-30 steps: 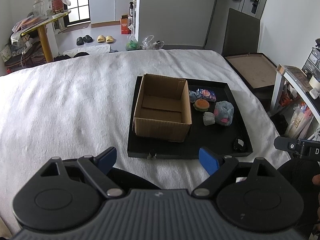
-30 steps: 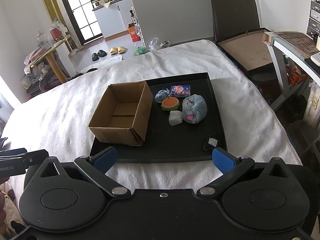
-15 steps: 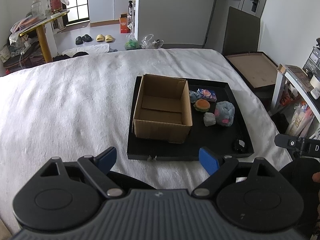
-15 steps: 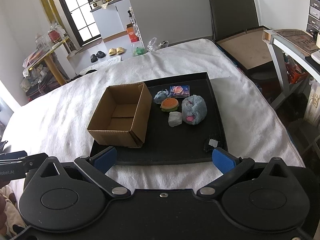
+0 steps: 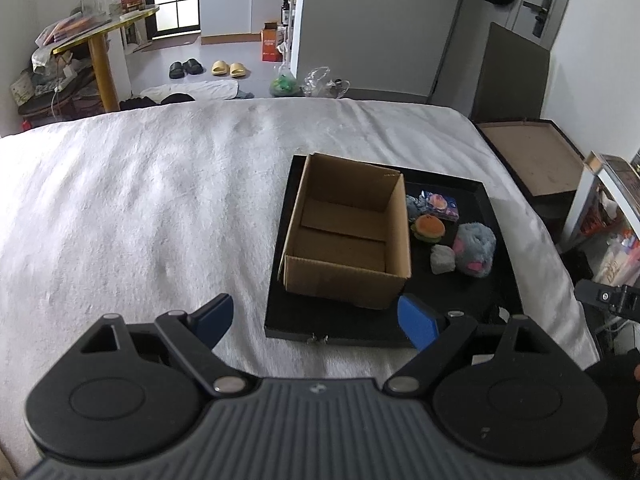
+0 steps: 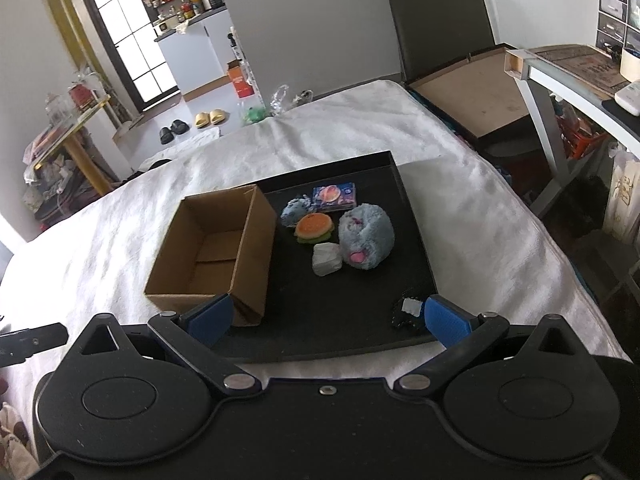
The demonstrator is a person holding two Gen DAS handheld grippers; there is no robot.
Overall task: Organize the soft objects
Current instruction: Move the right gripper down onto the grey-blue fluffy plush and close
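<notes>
An open, empty cardboard box [image 5: 346,236] [image 6: 216,252] stands on the left half of a black tray [image 5: 496,304] [image 6: 320,320] on a white bed. To its right lie soft toys: a burger [image 5: 429,229] [image 6: 314,229], a fluffy blue plush [image 5: 475,250] [image 6: 366,236], a small white-grey lump [image 5: 442,259] [image 6: 327,265], a small blue plush [image 5: 412,204] [image 6: 293,212] and a purple packet [image 5: 438,204] [image 6: 334,197]. My left gripper [image 5: 316,318] is open and empty, short of the tray's near edge. My right gripper [image 6: 326,316] is open and empty over the tray's near edge.
A small black item with a white tag [image 6: 408,312] lies at the tray's near right corner. The white blanket [image 5: 140,208] spreads to the left. A desk [image 6: 568,76] and a brown board [image 6: 472,100] stand off the bed's right side.
Both grippers have moved slightly forward toward the tray, the right one more so. Jaws stay open. Nothing on the tray has moved.
</notes>
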